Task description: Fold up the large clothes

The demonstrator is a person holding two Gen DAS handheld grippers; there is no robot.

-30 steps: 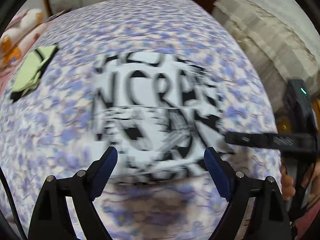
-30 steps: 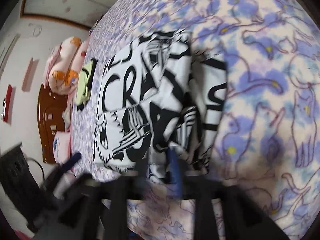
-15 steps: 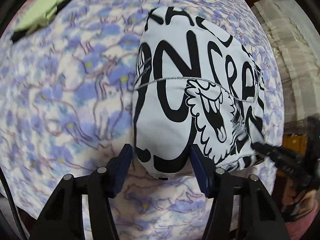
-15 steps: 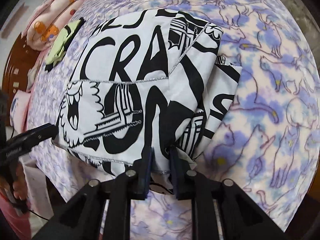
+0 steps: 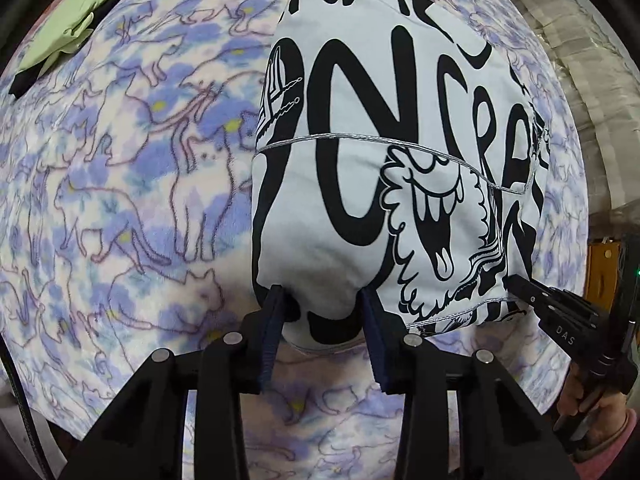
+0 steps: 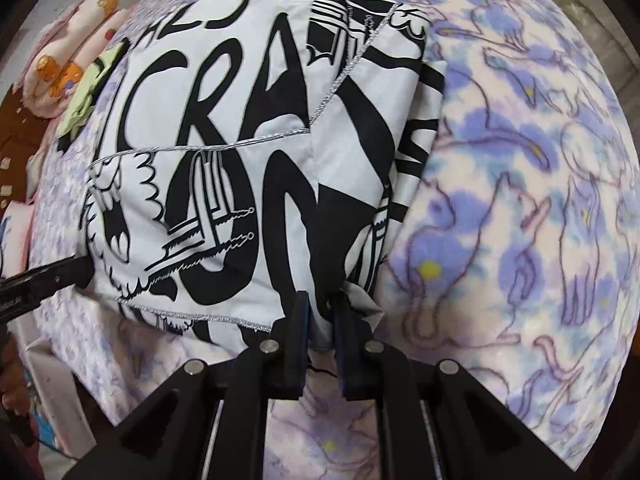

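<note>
A folded white garment (image 5: 380, 140) with bold black lettering and cartoon print lies on a purple cat-pattern blanket (image 5: 120, 200). My left gripper (image 5: 322, 300) points down at its near left corner. Its jaws are closing, and a bulge of fabric is pinched between the blue pads (image 5: 276, 312). In the right wrist view the garment (image 6: 240, 160) fills the middle, and my right gripper (image 6: 320, 304) is shut on a bunched fold at its near right corner. The right gripper's tip (image 5: 520, 286) touches the garment's right edge, held by a hand (image 5: 592, 412).
A folded green and black cloth (image 5: 68, 28) lies at the blanket's far left. Pink patterned pillows (image 6: 68, 60) and a brown wooden headboard (image 6: 16, 148) stand beyond it. Cat-pattern blanket (image 6: 520, 200) spreads to the right of the garment.
Both grippers have come down onto the garment's near edge. The left jaws narrowed from wide apart to pinching the corner. The right jaws closed on a fold.
</note>
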